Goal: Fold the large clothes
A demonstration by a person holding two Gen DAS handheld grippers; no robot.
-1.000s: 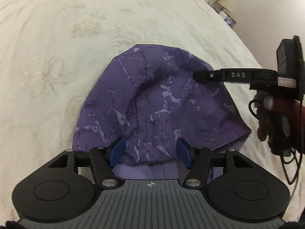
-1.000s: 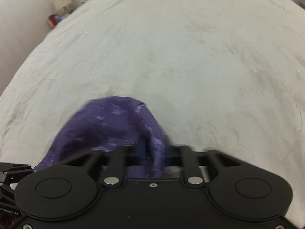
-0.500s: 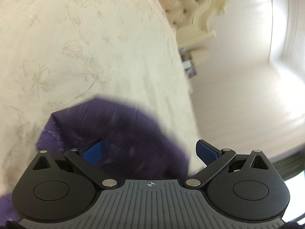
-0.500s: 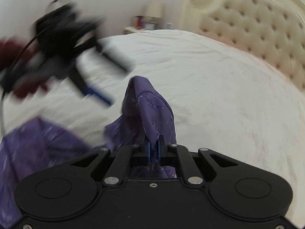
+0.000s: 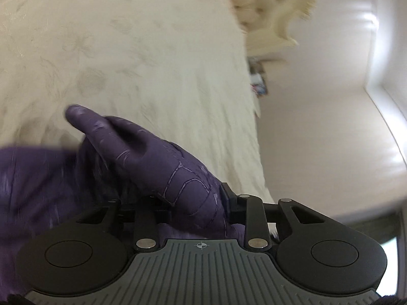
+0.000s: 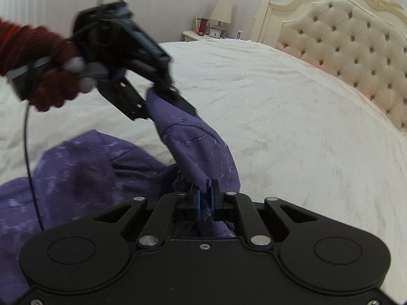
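A purple patterned garment (image 6: 84, 178) lies partly on the cream bed. My right gripper (image 6: 205, 195) is shut on a fold of its edge, which rises in a taut band (image 6: 193, 137) up to my left gripper (image 6: 157, 94), held by a red-sleeved hand at the upper left. In the left wrist view the garment (image 5: 162, 167) drapes over and between the fingers of my left gripper (image 5: 188, 203), which is closed on the cloth; its pads are hidden by the fabric.
The cream embroidered bedspread (image 6: 292, 127) stretches away on all sides. A tufted headboard (image 6: 351, 45) stands at the right. A nightstand with a lamp (image 6: 221, 12) is beyond the bed. The bed's edge and the floor (image 5: 318, 139) show in the left wrist view.
Both grippers closed on the garment's edge and lifted it off the bed. The left gripper was open half a second ago and is now closed on cloth; both views tilted up toward the headboard.
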